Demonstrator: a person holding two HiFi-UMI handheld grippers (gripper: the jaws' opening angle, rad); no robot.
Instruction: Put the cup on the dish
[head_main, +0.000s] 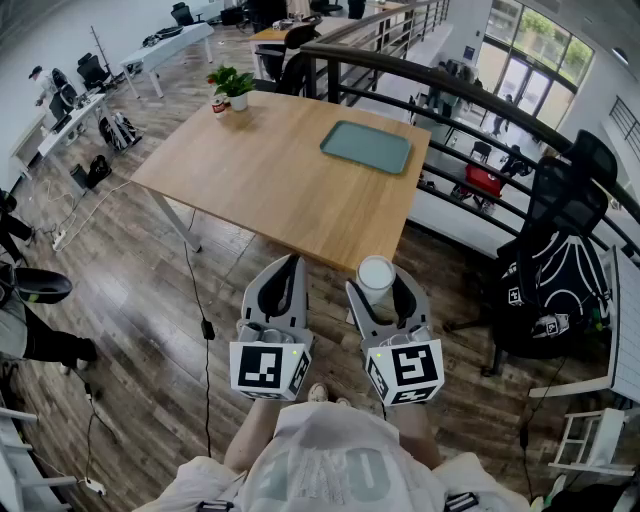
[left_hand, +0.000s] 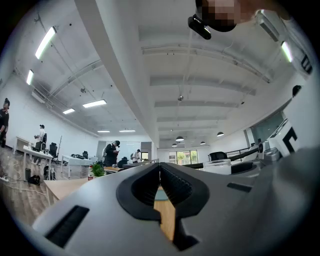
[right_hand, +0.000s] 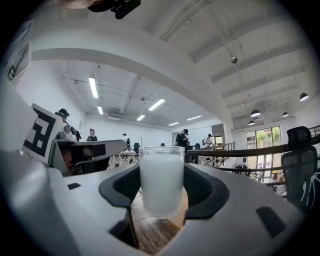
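Cup (right_hand: 161, 180) gripped upright by the right gripper (head_main: 377, 290), not yet over the tabletop (head_main: 270, 180).
Its jaws stand wide and press on the cup's sides, probably to keep it level, and it hangs above the floor by the tabletop's near edge. The left gripper (left_hand: 160, 165) sits just beside it, jaws closed on nothing and seemingly idle. The green dish (head_main: 366, 147) lies near the far right edge, well apart from the cup, with only bare wood between them. A potted plant (head_main: 233, 85) and a small can (head_main: 218, 105) at the far left corner look clear of the path.
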